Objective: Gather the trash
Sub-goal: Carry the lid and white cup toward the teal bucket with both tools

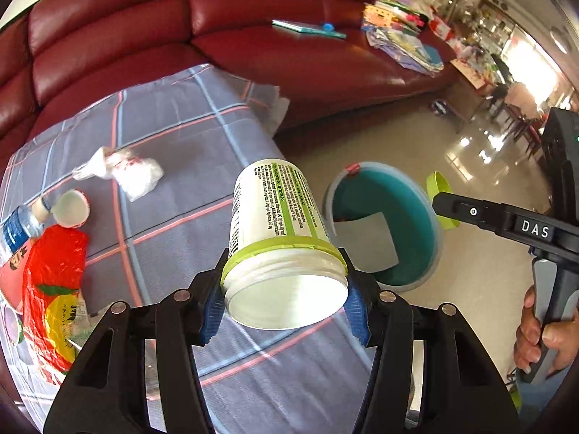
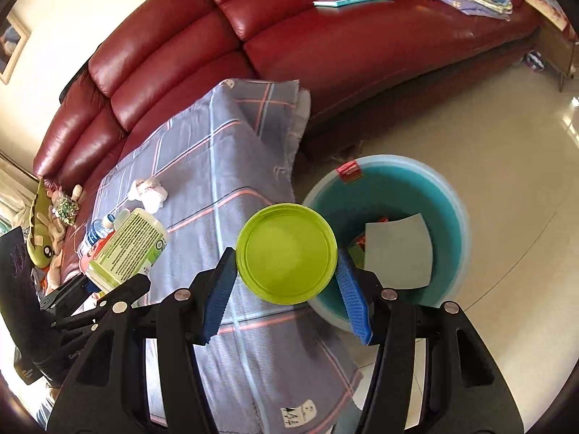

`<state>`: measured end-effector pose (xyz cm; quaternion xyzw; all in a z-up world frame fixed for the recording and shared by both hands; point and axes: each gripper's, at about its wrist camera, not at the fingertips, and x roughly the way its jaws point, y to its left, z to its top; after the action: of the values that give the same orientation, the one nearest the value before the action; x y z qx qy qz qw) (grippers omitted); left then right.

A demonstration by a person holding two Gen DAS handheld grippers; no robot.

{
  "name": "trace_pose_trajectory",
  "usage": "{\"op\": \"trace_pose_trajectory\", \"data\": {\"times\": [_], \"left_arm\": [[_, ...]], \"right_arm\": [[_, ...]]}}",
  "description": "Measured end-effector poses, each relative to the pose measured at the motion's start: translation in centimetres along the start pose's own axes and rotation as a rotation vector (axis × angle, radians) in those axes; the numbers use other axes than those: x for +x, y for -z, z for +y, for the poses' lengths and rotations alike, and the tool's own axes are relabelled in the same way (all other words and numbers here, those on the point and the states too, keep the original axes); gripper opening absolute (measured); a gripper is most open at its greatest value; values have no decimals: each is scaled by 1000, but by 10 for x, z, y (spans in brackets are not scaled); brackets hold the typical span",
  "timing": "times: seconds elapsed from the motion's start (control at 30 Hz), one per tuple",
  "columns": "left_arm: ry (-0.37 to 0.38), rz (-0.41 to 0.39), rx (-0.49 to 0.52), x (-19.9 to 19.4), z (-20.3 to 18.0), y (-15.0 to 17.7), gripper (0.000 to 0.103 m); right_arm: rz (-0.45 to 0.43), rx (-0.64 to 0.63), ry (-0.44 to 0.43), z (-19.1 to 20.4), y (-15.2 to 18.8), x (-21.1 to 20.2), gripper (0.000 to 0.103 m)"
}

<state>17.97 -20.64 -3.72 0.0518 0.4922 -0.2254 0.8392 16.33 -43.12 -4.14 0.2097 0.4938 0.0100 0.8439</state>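
My left gripper point(image 1: 284, 307) is shut on a white plastic jar point(image 1: 278, 238) with a green label, held open end toward the camera above the table's right edge. The jar also shows in the right wrist view point(image 2: 126, 249). My right gripper point(image 2: 286, 287) is shut on the jar's lime-green lid point(image 2: 286, 253), held beside the rim of a teal bin point(image 2: 445, 195) on the floor. The bin point(image 1: 409, 199) holds a grey card and some wrappers. The right gripper's finger and lid point(image 1: 439, 190) show past the bin in the left view.
The table carries a grey plaid cloth point(image 1: 202, 144). On it lie a crumpled white bag point(image 1: 134, 173), a small cup point(image 1: 70, 209), a water bottle point(image 1: 18, 228) and a red-yellow wrapper point(image 1: 54, 289). A red leather sofa point(image 2: 325, 54) with books stands behind.
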Motion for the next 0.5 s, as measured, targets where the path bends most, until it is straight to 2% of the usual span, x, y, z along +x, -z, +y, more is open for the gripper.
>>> {"op": "trace_pose_trajectory", "data": {"times": [0.27, 0.5], "left_arm": [[59, 50, 121, 36, -64, -11, 56], [100, 101, 168, 66, -97, -14, 56]], "right_arm": [[-21, 95, 68, -64, 1, -19, 53], [-4, 150, 96, -99, 5, -20, 53]]}}
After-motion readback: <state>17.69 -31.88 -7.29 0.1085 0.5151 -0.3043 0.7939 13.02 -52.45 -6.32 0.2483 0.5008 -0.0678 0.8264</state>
